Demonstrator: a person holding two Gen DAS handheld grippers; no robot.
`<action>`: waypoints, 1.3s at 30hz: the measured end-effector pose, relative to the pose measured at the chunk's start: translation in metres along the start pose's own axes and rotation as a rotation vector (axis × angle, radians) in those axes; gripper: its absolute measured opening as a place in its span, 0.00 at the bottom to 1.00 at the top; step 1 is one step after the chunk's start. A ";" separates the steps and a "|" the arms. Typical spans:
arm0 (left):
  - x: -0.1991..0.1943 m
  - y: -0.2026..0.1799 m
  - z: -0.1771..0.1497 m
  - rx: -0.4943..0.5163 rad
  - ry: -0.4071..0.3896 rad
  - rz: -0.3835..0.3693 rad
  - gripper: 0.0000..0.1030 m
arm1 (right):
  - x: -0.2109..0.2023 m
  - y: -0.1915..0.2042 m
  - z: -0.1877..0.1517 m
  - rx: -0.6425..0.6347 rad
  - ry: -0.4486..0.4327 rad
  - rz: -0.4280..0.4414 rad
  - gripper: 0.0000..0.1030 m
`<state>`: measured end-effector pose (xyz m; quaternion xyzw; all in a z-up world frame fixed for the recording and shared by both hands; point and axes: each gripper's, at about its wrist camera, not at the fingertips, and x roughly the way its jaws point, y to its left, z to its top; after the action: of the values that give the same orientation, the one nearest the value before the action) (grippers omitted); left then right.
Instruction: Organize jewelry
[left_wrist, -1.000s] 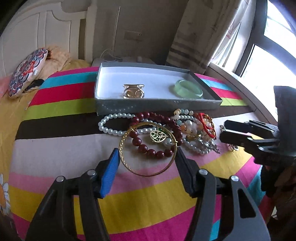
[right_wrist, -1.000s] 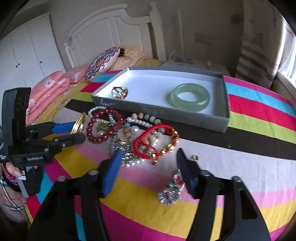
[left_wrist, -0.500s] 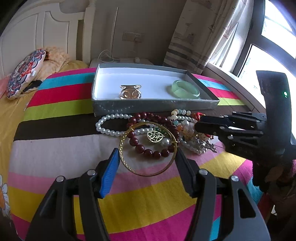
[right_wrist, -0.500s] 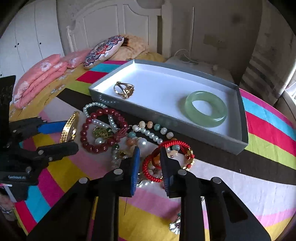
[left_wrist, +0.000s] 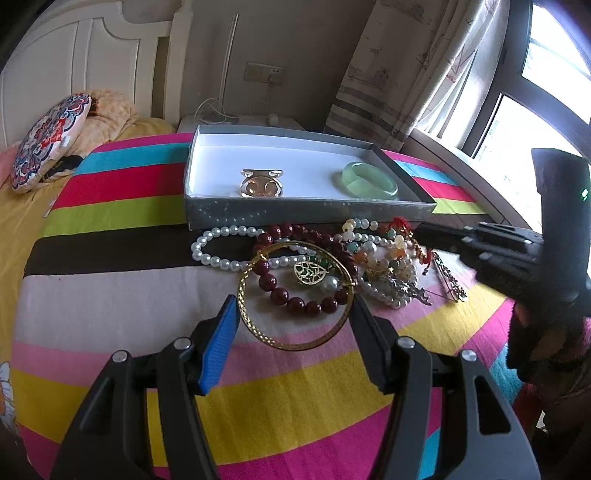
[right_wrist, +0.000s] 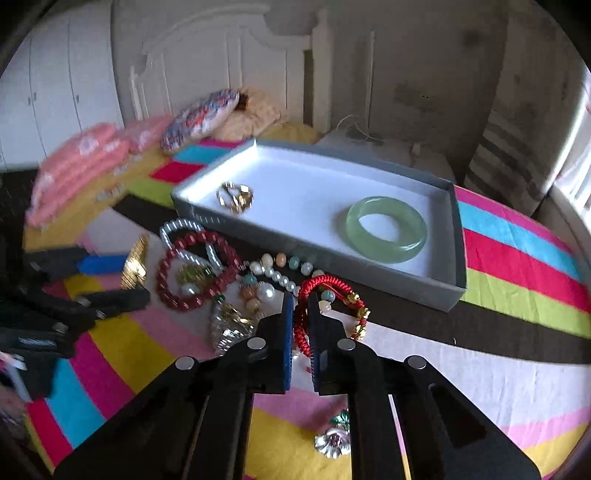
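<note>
While the left gripper (left_wrist: 293, 314) spreads around the flat gold bangle (left_wrist: 295, 295), the right gripper (right_wrist: 301, 332) pinches the red cord bracelet (right_wrist: 325, 306). Its loop extends away toward the gray tray (right_wrist: 456, 229).

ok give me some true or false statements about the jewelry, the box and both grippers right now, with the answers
1. The green bangle lies inside the grey box. True.
2. The right gripper is wide open above the box. False: its jaws are closed on the red cord bracelet, outside the box.
3. The left gripper is open, with the gold bangle between its fingers. True.
4. The white pearl bracelet is already in the box. False: it lies on the striped cloth, in front of the box.
5. The box holds only the green bangle. False: a gold ring piece lies in it too.
</note>
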<state>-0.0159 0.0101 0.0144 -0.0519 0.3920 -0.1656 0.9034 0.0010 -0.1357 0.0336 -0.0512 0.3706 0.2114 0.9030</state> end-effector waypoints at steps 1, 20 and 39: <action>0.000 0.000 0.001 -0.001 -0.001 -0.001 0.58 | -0.006 -0.004 0.002 0.018 -0.014 0.015 0.09; -0.013 -0.002 0.002 -0.016 -0.065 0.004 0.58 | -0.062 -0.043 0.018 0.101 -0.153 0.023 0.09; -0.028 -0.038 0.045 0.096 -0.143 0.026 0.58 | -0.040 -0.056 0.019 0.080 -0.055 0.005 0.11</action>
<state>-0.0107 -0.0180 0.0731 -0.0151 0.3186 -0.1684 0.9327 0.0114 -0.1953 0.0714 -0.0084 0.3541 0.1999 0.9136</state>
